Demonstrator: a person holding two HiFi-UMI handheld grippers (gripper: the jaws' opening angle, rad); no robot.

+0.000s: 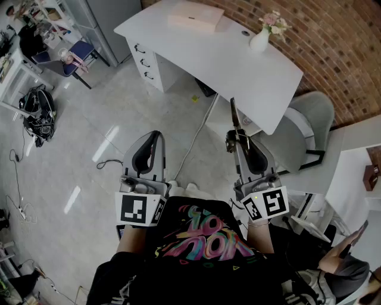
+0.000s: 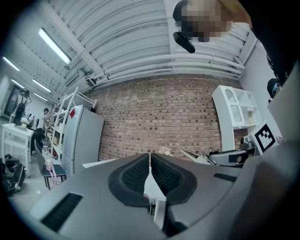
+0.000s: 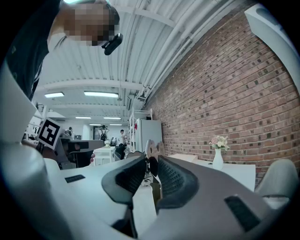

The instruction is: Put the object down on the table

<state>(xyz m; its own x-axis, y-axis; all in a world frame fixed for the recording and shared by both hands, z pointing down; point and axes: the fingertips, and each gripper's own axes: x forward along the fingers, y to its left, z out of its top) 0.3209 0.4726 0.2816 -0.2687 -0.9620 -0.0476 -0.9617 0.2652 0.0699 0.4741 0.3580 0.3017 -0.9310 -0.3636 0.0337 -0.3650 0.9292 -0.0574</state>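
Low in the head view, my left gripper (image 1: 156, 137) sits at the lower left of centre. Its jaws are together, with only a hairline slit between the pads and nothing in them. To its right, my right gripper (image 1: 239, 140) has its jaws clamped on a thin dark object (image 1: 234, 116). The object has a shiny metal part at the grip and sticks out past the jaw tips toward the top of the frame. It hangs over the pale floor (image 1: 89, 131), short of the white bench (image 1: 238, 62) at upper centre. On the bench stand a vase (image 1: 260, 40) of flowers and a flat box (image 1: 195, 16).
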